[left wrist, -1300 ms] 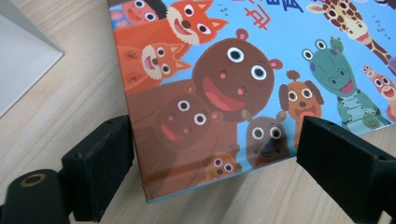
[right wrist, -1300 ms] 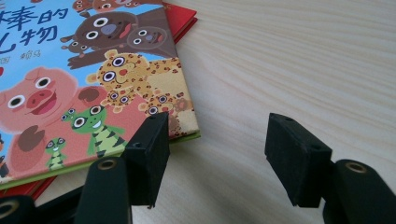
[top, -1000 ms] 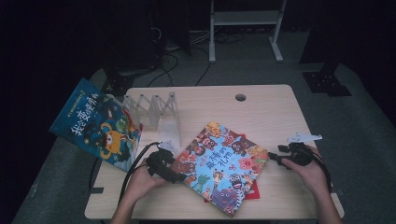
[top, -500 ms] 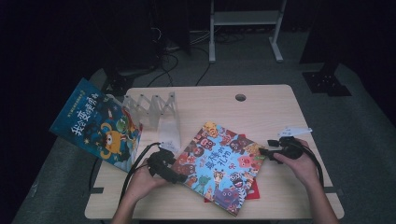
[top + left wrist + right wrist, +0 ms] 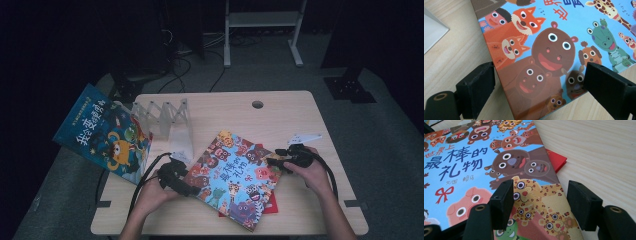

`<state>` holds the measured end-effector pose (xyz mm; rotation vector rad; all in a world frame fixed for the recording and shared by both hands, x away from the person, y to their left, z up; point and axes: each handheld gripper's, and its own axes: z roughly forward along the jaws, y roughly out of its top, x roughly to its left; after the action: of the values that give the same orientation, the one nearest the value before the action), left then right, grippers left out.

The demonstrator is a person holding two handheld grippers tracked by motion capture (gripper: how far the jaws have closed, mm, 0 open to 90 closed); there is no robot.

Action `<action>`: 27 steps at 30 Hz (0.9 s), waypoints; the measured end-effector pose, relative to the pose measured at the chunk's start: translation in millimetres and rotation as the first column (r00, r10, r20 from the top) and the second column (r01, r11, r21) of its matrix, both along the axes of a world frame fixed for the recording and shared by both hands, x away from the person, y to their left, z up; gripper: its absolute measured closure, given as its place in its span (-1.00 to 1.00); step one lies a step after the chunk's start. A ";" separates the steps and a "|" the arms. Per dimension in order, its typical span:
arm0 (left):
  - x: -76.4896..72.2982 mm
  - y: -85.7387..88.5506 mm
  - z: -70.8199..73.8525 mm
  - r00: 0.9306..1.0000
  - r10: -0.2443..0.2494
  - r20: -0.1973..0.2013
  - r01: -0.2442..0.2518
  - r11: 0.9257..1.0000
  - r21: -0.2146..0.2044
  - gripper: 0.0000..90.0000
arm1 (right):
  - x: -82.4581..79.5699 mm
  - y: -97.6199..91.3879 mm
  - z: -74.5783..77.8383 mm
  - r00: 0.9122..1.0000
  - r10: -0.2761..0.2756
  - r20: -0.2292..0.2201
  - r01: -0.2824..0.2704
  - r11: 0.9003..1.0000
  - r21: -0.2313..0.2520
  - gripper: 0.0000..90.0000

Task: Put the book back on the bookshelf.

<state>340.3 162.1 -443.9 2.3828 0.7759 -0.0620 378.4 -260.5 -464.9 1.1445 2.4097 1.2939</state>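
Note:
A colourful animal picture book (image 5: 235, 175) lies flat and askew in the middle of the table, on top of a red book (image 5: 271, 206). My left gripper (image 5: 186, 187) is at the book's left corner. In the left gripper view the left gripper (image 5: 539, 92) is open, its jaws astride that corner of the book (image 5: 554, 50). My right gripper (image 5: 273, 161) is at the book's right edge. In the right gripper view the right gripper (image 5: 540, 202) is open, one jaw over the cover (image 5: 474, 170) and the other over bare wood, with the red book (image 5: 556, 160) peeking out beyond.
A blue picture book (image 5: 102, 135) leans off the table's left edge against a clear zigzag rack (image 5: 165, 117). A clear stand (image 5: 181, 142) sits just behind my left gripper. The wooden table (image 5: 280, 120) has a cable hole (image 5: 257, 104) at the back.
My right gripper has moved left from the table's right side onto the picture book's right edge. The left gripper has stayed at the left corner.

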 end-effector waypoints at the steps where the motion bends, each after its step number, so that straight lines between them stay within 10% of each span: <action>1: 0.0 0.0 -0.1 1.000 0.001 0.000 -0.001 1.000 -0.001 -0.78 | -0.4 0.3 0.0 1.000 -0.004 0.002 0.004 1.000 0.000 -0.16; 27: 2.1 11.4 1.2 0.999 0.032 0.012 -0.032 0.999 0.006 -0.80 | -29.4 36.0 2.2 0.995 0.096 0.031 -0.096 0.995 -0.014 -0.13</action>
<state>342.3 173.5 -442.7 2.3739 0.8095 -0.0324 349.0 -224.5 -462.7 1.0081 2.4736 1.3126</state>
